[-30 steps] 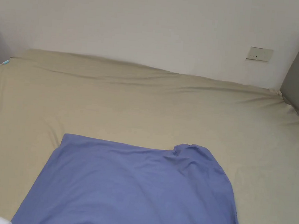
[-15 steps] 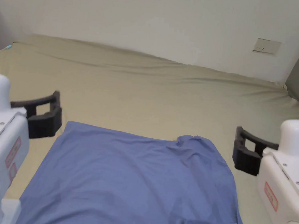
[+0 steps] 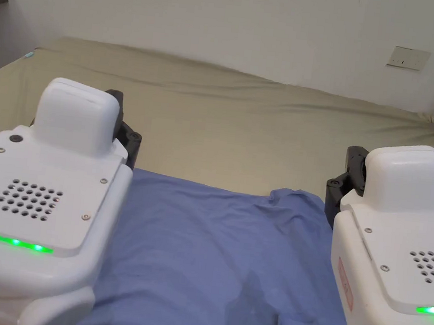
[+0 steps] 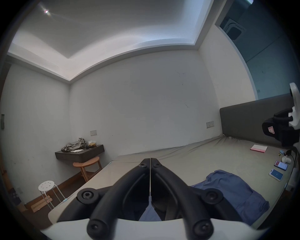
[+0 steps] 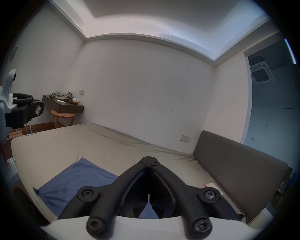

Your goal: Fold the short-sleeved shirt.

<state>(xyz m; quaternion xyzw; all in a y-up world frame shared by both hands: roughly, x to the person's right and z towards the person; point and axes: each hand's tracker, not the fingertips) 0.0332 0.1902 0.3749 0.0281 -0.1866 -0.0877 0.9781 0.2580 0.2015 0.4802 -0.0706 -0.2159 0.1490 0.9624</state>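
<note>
A blue short-sleeved cotton shirt (image 3: 210, 261) lay spread across the lower centre of the frame on an olive-sheeted bed (image 3: 244, 120). The white left gripper (image 4: 150, 162) at lower left and white right gripper (image 5: 149, 160) at lower right hung above it, jaws pressed together on nothing.

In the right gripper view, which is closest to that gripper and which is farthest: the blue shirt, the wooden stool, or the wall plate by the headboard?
From the right gripper:
1. Blue shirt, on the bed just below and to its left.
2. Wall plate, on the far wall to the right, by the headboard.
3. Wooden stool, past the bed's far left corner, under the dark shelf.
</note>
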